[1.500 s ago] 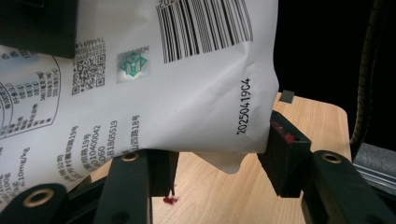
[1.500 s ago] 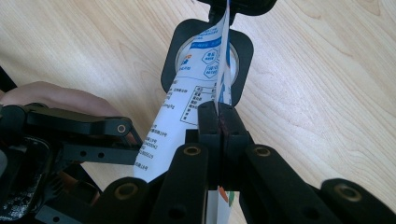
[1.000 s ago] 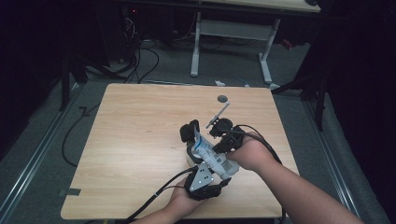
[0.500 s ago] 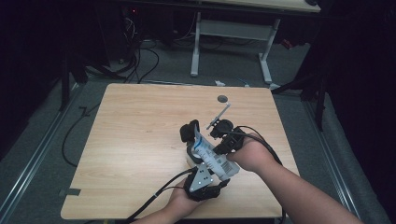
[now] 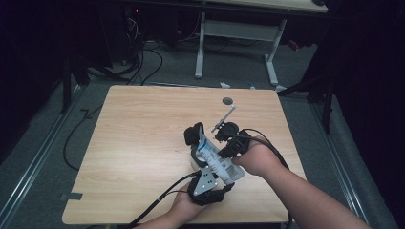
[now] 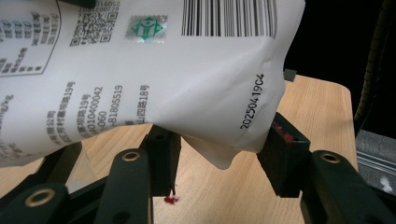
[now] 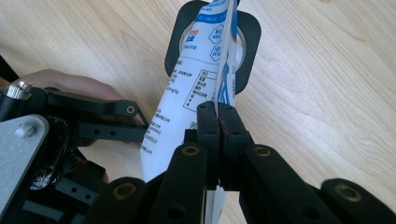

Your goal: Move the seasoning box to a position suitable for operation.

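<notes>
both forearms come in from the bottom of the high view and meet over the near-right part of the table (image 5: 143,143). left hand (image 5: 184,210) sits low at the near edge, its left gripper (image 6: 219,161) aimed away from the person. right hand (image 5: 258,157) comes in from the right, its right gripper (image 7: 218,119) aimed left across the table.

one pouch (image 5: 212,155), white with blue print, held up off the wood between the two tools. left gripper view: pouch (image 6: 140,70) back side with barcode and date code, its lower corner sits between the two jaws, both pads pressing its sides, so clamped on it with a wide gap. right gripper view: jaws pinched flat together on the thin edge of the pouch (image 7: 196,93), so clenched on it too.

counts: two grippers, one pouch, one black square pad with a round centre (image 7: 247,42) lying on the table beyond the pouch, one small dark disc (image 5: 228,100) near the far edge, one thin grey rod (image 5: 228,114) between disc and right gripper. one table.
</notes>
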